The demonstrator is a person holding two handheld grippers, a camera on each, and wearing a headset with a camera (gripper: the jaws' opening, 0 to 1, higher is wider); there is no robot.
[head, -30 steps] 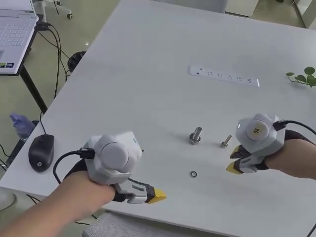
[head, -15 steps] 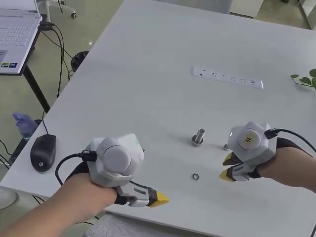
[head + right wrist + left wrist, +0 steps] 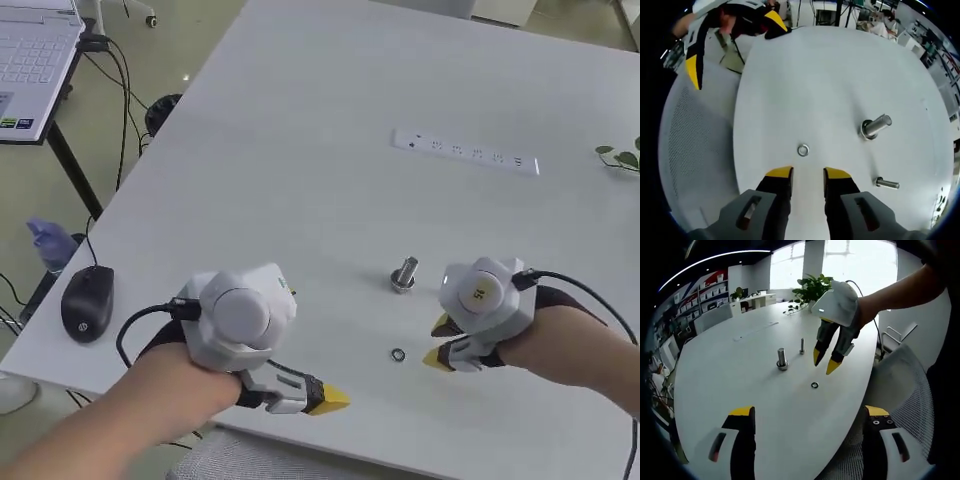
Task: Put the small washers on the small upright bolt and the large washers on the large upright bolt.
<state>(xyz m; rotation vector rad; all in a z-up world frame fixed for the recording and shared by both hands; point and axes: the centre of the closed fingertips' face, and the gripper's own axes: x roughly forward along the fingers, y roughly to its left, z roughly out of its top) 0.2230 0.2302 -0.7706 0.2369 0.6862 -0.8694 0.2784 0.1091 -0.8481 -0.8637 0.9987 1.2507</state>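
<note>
While the left gripper (image 3: pixel 809 412) hovers with fingers wide, the right gripper (image 3: pixel 808 173), fingers narrowly parted and empty, lines up on the washer (image 3: pixel 803 149) lying near the large bolt (image 3: pixel 875 126).

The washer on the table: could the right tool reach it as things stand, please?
Probably yes: the washer lies on bare table just ahead of the right tool, whose jaws stand open, with nothing between.

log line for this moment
right gripper open, close to washer | left gripper open, at table edge | large bolt, small bolt upright
</note>
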